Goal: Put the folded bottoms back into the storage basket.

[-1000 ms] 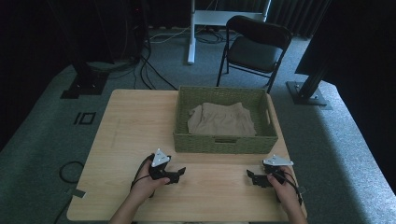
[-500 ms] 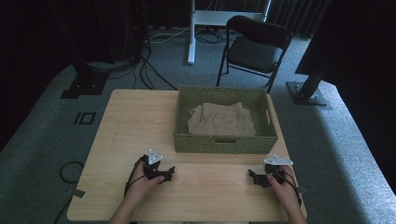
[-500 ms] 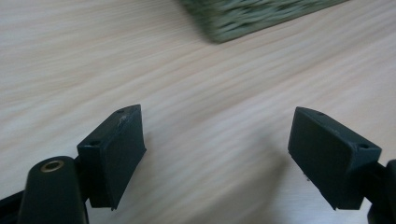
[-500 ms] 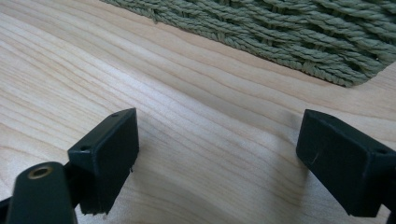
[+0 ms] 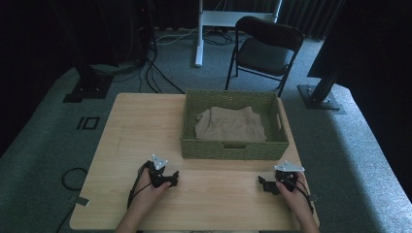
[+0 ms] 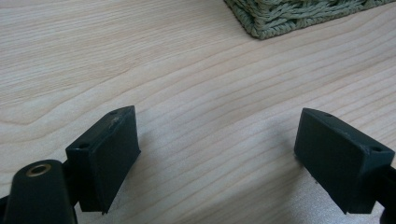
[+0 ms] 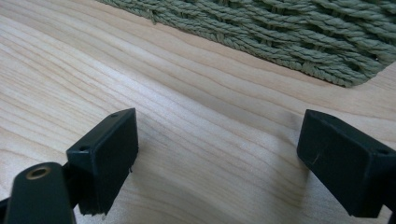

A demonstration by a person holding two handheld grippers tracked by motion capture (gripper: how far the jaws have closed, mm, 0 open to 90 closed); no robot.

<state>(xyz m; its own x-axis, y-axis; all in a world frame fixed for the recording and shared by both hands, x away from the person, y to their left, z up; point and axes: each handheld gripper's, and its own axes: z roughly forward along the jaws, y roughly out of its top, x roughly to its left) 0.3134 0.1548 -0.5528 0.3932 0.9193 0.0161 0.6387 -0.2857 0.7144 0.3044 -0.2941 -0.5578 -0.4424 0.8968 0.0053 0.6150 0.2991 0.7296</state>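
Low over table (image 5: pixel 145 131), hand-held grippers (image 5: pixel 167 180) agape

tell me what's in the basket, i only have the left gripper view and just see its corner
Observer: A beige cloth, crumpled, lies inside the woven basket, as the high view shows.
Operator: where are my right tongs
Observer: The right tongs sit low over the wooden table, near the basket's front right corner, jaws open on nothing.
Operator: anything behind the table
Observer: A black folding chair stands on the carpet beyond the far edge.
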